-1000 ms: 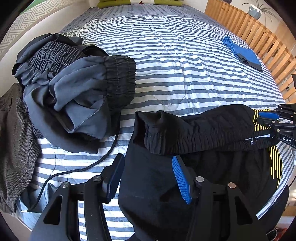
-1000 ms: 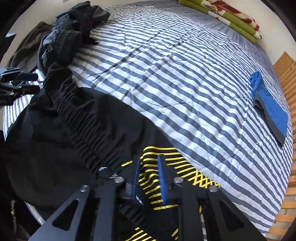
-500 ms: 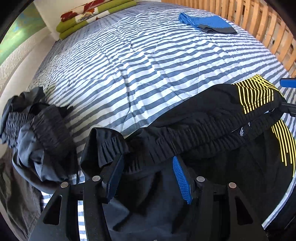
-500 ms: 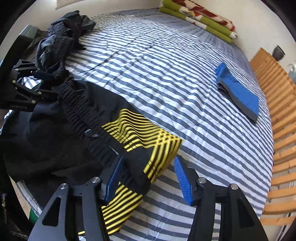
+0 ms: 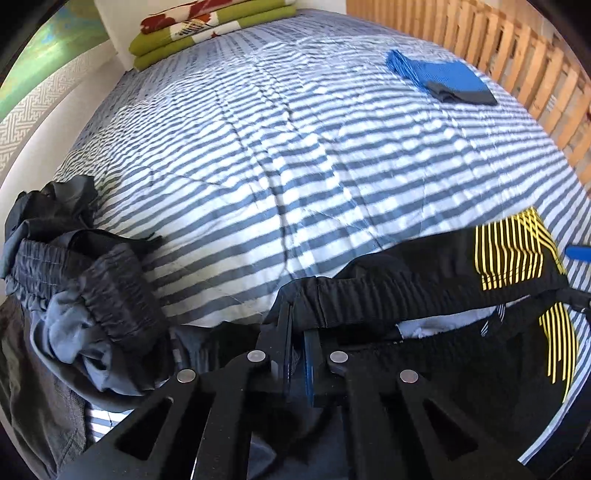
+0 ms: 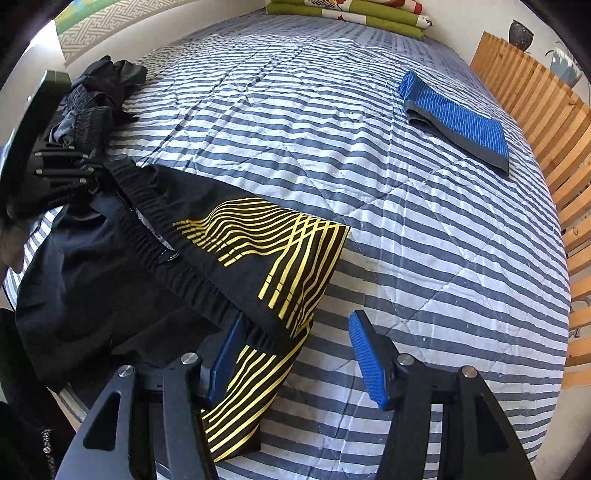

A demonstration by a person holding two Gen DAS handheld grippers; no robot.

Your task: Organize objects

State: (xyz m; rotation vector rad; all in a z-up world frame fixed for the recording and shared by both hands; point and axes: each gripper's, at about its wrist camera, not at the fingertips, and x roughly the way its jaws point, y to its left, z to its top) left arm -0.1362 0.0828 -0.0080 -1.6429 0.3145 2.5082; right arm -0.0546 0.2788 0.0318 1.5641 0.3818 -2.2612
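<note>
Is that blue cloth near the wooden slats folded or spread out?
Folded. The blue cloth lies as a compact, layered rectangle with stacked edges on the striped bedspread.

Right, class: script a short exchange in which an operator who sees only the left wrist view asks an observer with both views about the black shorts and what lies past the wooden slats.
Operator: My left claw is shut on the waistband of the black shorts. Is the right claw gripping too?
Observer: No. The right claw is open. The yellow-striped corner lies between its pads but is not clamped.
Operator: Is there anything behind the wooden slats?
Observer: Yes, a dark pot shows just beyond them.
</note>
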